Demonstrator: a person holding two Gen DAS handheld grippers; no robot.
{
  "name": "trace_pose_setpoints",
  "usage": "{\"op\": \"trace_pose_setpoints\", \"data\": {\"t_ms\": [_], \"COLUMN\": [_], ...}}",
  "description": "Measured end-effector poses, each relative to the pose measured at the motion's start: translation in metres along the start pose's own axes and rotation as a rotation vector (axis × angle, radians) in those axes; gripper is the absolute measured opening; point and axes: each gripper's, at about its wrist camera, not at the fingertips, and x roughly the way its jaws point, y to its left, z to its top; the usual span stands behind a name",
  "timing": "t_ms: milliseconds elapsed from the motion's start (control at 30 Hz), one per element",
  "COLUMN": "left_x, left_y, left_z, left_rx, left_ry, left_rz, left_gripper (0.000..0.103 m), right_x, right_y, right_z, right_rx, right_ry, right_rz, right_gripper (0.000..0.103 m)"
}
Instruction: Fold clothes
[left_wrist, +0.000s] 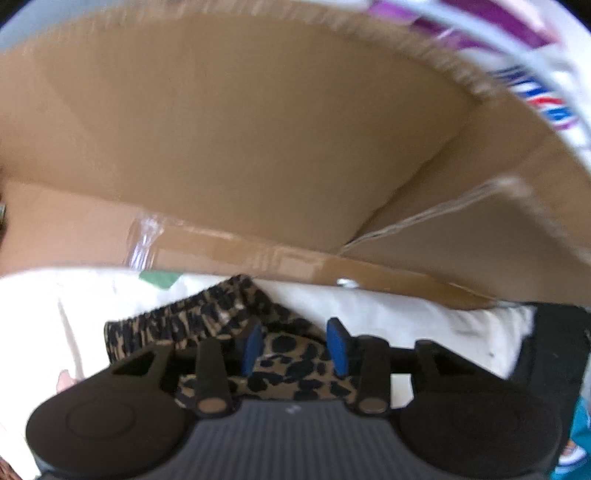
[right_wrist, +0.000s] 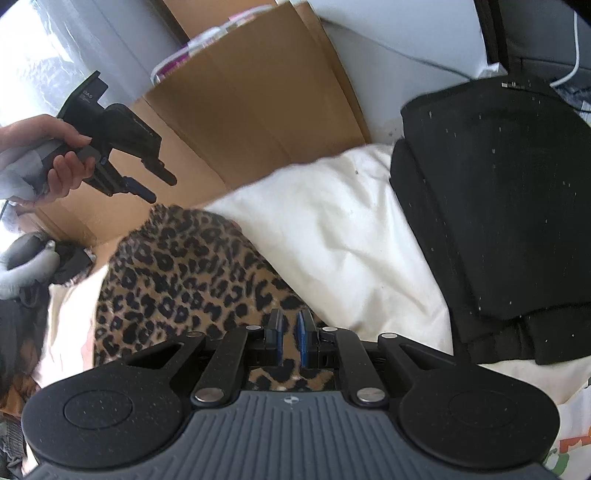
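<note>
While raised, left gripper (right_wrist: 147, 186) fingers apart, downward

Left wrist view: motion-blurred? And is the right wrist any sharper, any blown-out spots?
Left wrist view: cardboard box and leopard-print garment are smeared, and the box edges bow from the fisheye. Right wrist view: sharper, leopard spots crisp; the white bedding is nearly blown out, with glare on the plastic sheet at upper left.

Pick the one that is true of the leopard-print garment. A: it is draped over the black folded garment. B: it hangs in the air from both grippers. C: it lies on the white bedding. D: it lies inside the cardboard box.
C: the leopard-print garment is spread on the white bedding, beside the cardboard box.
</note>
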Motion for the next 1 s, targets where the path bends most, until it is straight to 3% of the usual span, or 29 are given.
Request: {"op": "trace_pose_setpoints", "data": {"t_ms": [433, 667, 867, 967, 1000], "left_x": [0.045, 0.051, 0.056, 0.057, 0.056], "left_y": [0.018, 0.018, 0.014, 0.013, 0.013], "left_z": [-0.006, -0.014, -0.018, -0.017, -0.018], "left_rx": [-0.151, -0.222, -0.293, -0.293, -0.293], "left_ry": [0.047, 0.097, 0.083, 0.077, 0.071], "left_rz": [0.034, 0.009, -0.001, 0.011, 0.018], "left_gripper": [0.041, 0.050, 0.050, 0.044, 0.031], "right_x": [0.025, 0.027, 0.027, 0.027, 0.027], "right_y": [-0.006, -0.008, -0.008, -0.008, -0.009], "right_z": [-0.011, -0.013, -0.015, -0.016, -0.016], "right_rx": [-0.058, -0.066, -0.076, -0.081, -0.081], "right_ry": [0.114, 0.125, 0.129, 0.131, 0.131], "right_rz": [-0.028, -0.024, -0.015, -0.011, -0.010], "right_gripper": [0.010, 0.011, 0.011, 0.011, 0.011]}}
